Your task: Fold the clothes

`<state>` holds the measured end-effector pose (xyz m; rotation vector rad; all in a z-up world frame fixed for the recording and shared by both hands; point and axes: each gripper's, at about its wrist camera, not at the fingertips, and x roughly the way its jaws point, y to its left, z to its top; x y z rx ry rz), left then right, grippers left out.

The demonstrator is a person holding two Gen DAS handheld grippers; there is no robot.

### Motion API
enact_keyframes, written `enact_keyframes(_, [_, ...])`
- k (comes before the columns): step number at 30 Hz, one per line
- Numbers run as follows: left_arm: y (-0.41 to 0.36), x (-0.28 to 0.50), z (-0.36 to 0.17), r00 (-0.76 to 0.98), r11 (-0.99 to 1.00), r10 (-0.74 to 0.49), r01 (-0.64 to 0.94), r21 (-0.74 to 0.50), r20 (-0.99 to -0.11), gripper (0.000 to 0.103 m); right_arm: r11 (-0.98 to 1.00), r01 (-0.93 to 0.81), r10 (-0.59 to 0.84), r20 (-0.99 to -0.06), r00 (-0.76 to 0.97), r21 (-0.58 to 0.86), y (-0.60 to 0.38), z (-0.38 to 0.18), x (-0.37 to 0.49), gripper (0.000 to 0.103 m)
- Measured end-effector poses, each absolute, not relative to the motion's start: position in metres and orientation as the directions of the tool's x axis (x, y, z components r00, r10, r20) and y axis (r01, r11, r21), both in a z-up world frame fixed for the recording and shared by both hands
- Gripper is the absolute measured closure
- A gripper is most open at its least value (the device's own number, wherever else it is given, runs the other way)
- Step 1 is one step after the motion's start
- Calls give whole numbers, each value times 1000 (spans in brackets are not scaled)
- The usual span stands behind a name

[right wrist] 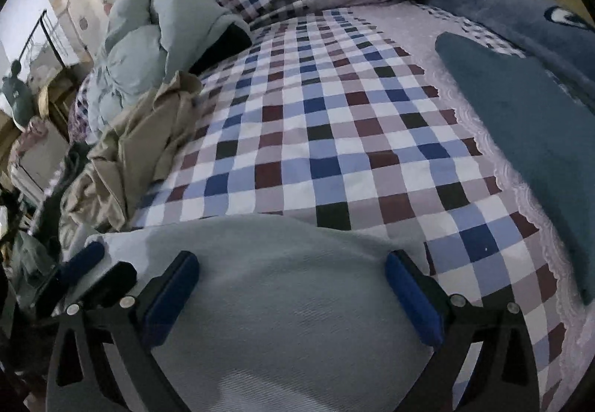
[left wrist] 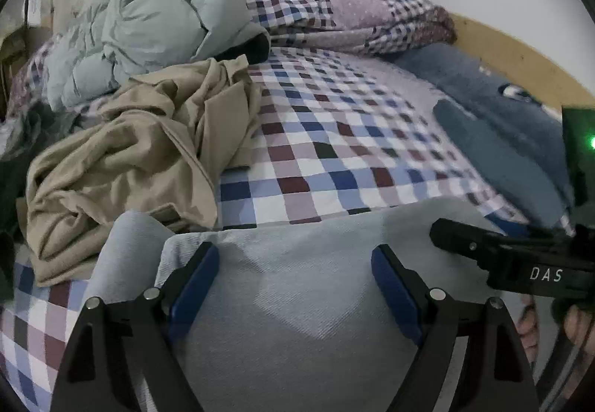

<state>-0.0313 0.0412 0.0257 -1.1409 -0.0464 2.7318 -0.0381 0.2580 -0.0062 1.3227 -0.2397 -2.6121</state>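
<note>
A pale grey-blue garment (left wrist: 297,282) lies flat at the near edge of the bed, spread under both grippers. The left gripper (left wrist: 295,282) hangs over it with its jaws wide apart and nothing between them; the cloth fills the gap below. The right gripper (right wrist: 293,285) sits the same way over the same garment (right wrist: 282,300), jaws apart and empty. In the left wrist view the right gripper's black body (left wrist: 520,259) comes in from the right side, just beside the garment's far corner.

Left of the garment, a crumpled beige garment (left wrist: 130,159) is heaped up, its lower folds touching the grey-blue cloth's left edge. Behind that heap a puffy pale green jacket (left wrist: 148,29) is piled near the wall. A folded checked quilt (left wrist: 346,14) lies across the head of the bed, and a dark blue plush cushion (right wrist: 528,114) runs along the right side.

Between these, the checked bedsheet (right wrist: 316,122) is bare beyond the garment's far edge.

The garment's near part is cut off by the frame bottom and the gripper bodies. Dim furniture and clutter (right wrist: 33,137) beyond the bed's left edge are hard to make out.
</note>
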Motion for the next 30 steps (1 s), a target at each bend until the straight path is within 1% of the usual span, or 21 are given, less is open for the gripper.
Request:
enact_keyframes(5, [43, -29, 27, -692, -985, 162, -154, -75, -704, 16, -980, 107, -197, -791, -579, 166, 249, -8, -38, 0])
enact_keyframes(12, [45, -18, 32, -701, -988, 135, -151, -40, -700, 16, -976, 113, -216, -785, -580, 186, 251, -8, -36, 0])
enact_keyframes(16, [40, 3, 35, -715, -988, 137, -152, -39, -685, 15, -975, 117, -222, -780, -585, 190, 250, -7, -34, 0])
enact_keyframes(20, [42, 27, 38, -738, -986, 108, -164, 21, -667, 15, -973, 121, -231, -776, -587, 198, 251, -7, -33, 0])
enact_keyframes(25, [37, 54, 39, -744, -985, 88, -164, 53, -662, 15, -973, 124, -228, -774, -590, 192, 251, -6, -32, 0])
enact_keyframes(30, [30, 87, 34, -761, -988, 58, -137, 73, -646, 15, -981, 126, -195, -737, -647, 148, 248, 6, -14, 0])
